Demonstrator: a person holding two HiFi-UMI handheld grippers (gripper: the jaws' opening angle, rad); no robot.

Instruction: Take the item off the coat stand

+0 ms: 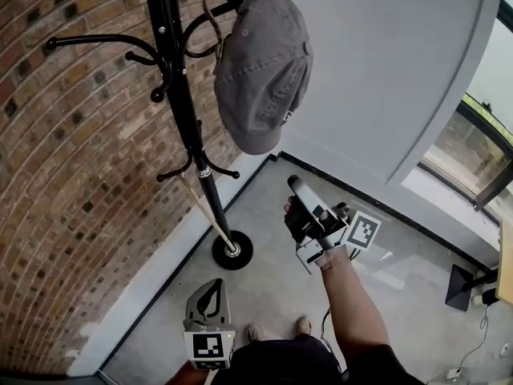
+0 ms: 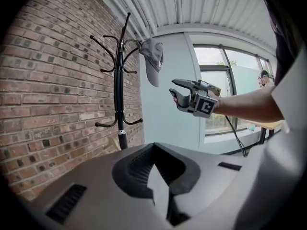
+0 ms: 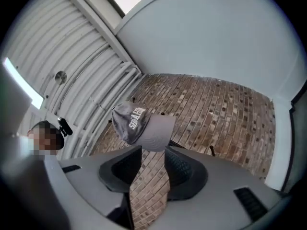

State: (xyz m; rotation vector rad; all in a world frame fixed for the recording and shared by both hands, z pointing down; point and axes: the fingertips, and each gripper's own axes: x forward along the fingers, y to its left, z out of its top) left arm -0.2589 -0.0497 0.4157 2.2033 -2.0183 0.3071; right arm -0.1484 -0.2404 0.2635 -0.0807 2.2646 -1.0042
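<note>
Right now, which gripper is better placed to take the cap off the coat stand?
The right. The right gripper is raised toward the cap, jaws apart, with the brim in line with them in its own view. The left gripper hangs low by the person's feet, jaws together.

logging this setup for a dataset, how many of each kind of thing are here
grey cap: 1
black coat stand: 1
grippers: 2, the left gripper and the right gripper
total: 4
</note>
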